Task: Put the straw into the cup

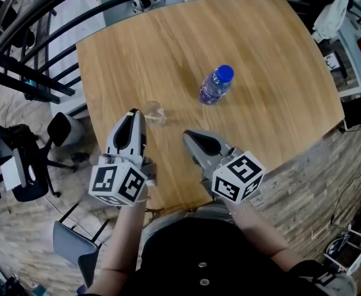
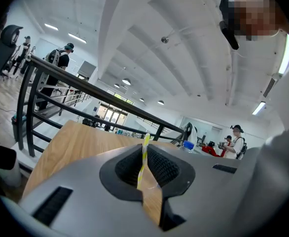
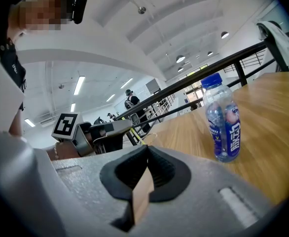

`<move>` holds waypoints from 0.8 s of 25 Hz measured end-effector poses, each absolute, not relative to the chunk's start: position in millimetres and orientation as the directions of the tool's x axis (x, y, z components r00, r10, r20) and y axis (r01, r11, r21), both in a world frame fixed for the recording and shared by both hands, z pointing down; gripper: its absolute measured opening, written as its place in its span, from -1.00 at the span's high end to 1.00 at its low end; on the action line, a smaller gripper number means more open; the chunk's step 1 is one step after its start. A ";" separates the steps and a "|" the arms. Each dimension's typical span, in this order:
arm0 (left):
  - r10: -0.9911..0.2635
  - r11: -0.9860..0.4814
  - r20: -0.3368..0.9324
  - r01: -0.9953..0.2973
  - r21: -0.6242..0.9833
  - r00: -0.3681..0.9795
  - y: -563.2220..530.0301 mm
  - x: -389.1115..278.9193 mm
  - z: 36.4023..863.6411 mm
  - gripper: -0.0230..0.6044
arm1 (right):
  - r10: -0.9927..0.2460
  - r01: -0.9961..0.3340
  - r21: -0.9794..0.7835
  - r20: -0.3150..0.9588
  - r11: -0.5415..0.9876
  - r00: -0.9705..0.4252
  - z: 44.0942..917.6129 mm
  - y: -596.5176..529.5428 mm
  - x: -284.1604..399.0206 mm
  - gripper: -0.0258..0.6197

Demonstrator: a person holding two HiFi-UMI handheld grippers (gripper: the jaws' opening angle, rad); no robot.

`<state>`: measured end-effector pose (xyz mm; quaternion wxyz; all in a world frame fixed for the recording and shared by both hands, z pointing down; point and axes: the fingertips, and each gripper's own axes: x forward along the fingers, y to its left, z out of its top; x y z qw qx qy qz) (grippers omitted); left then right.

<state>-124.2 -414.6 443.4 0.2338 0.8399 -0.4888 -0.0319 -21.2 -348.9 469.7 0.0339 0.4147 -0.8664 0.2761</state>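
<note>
A thin yellow-and-white straw (image 2: 144, 158) stands upright between the jaws of my left gripper (image 1: 134, 115), which is shut on it. In the right gripper view the straw (image 3: 135, 135) pokes out of the left gripper's tip. The clear cup (image 1: 154, 111) stands on the wooden table (image 1: 260, 54) just beyond and to the right of that tip. My right gripper (image 1: 190, 138) hovers over the table's near part, right of the cup, jaws shut with nothing between them.
A blue-capped water bottle (image 1: 216, 85) stands upright at mid-table, right of the cup and beyond the right gripper; it shows large in the right gripper view (image 3: 223, 125). Black railings (image 1: 39, 36) and chairs (image 1: 26, 165) stand left of the table.
</note>
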 end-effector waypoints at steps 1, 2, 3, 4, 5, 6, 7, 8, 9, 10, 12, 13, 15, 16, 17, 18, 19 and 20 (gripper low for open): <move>-0.836 -0.409 0.180 -0.808 0.424 0.518 -414.4 -123.3 444.9 0.84 | -0.699 -0.738 -0.453 0.291 0.501 -0.653 471.2 -347.5 -20.8 0.92; -0.838 -0.403 0.186 -0.812 0.423 0.513 -414.4 -122.6 446.3 0.83 | -0.698 -0.738 -0.455 0.293 0.499 -0.653 472.3 -346.3 -20.4 0.92; -0.839 -0.397 0.193 -0.815 0.422 0.508 -414.6 -121.9 447.6 0.83 | -0.698 -0.737 -0.457 0.294 0.498 -0.653 473.0 -345.6 -20.1 0.92; -0.839 -0.393 0.200 -0.818 0.421 0.506 -414.8 -120.8 449.0 0.83 | -0.698 -0.737 -0.458 0.294 0.498 -0.653 473.2 -345.2 -20.0 0.92; -0.838 -0.391 0.205 -0.818 0.422 0.506 -414.8 -119.5 450.2 0.83 | -0.698 -0.737 -0.458 0.293 0.498 -0.654 473.1 -344.8 -20.1 0.92; -0.835 -0.392 0.209 -0.817 0.422 0.509 -414.7 -118.3 451.2 0.83 | -0.698 -0.736 -0.458 0.292 0.498 -0.654 472.9 -344.4 -20.4 0.92; -0.833 -0.395 0.211 -0.817 0.421 0.511 -414.6 -117.5 451.8 0.83 | -0.699 -0.737 -0.457 0.292 0.498 -0.653 472.7 -344.0 -20.5 0.92; -0.831 -0.397 0.212 -0.816 0.420 0.514 -414.6 -116.9 452.2 0.83 | -0.701 -0.738 -0.456 0.291 0.497 -0.652 472.6 -343.7 -20.5 0.92; -0.830 -0.400 0.212 -0.815 0.419 0.516 -414.6 -116.3 452.4 0.82 | -0.703 -0.740 -0.455 0.290 0.496 -0.650 472.5 -343.3 -20.2 0.92; -0.828 -0.403 0.213 -0.814 0.419 0.519 -414.6 -115.6 452.4 0.82 | -0.705 -0.742 -0.453 0.291 0.494 -0.647 472.4 -342.9 -19.7 0.92; -0.823 -0.408 0.216 -0.811 0.418 0.525 -414.4 -113.3 452.6 0.78 | -0.708 -0.745 -0.451 0.292 0.492 -0.643 471.6 -341.7 -18.0 0.92; -0.821 -0.409 0.219 -0.811 0.418 0.527 -414.4 -111.9 453.1 0.70 | -0.709 -0.746 -0.449 0.292 0.491 -0.642 470.9 -341.1 -16.9 0.92; -0.819 -0.406 0.227 -0.811 0.420 0.528 -414.2 -110.0 453.8 0.50 | -0.712 -0.748 -0.446 0.288 0.492 -0.640 468.5 -339.8 -14.6 0.92; -0.818 -0.405 0.229 -0.812 0.420 0.527 -413.6 -110.0 453.6 0.48 | -0.714 -0.748 -0.443 0.285 0.493 -0.639 466.9 -339.0 -14.0 0.92; -0.819 -0.405 0.230 -0.813 0.419 0.526 -412.7 -110.4 452.9 0.47 | -0.716 -0.749 -0.441 0.283 0.494 -0.638 465.4 -337.9 -13.6 0.92; -0.819 -0.406 0.229 -0.813 0.418 0.526 -411.6 -111.1 451.9 0.45 | -0.718 -0.751 -0.438 0.282 0.494 -0.637 464.1 -336.7 -13.2 0.92; -0.819 -0.406 0.229 -0.813 0.418 0.527 -410.5 -111.7 451.3 0.42 | -0.719 -0.752 -0.436 0.282 0.494 -0.635 463.0 -335.3 -12.7 0.92; -0.818 -0.405 0.231 -0.813 0.418 0.526 -409.4 -112.3 451.2 0.38 | -0.720 -0.754 -0.434 0.282 0.494 -0.634 462.3 -333.9 -12.0 0.92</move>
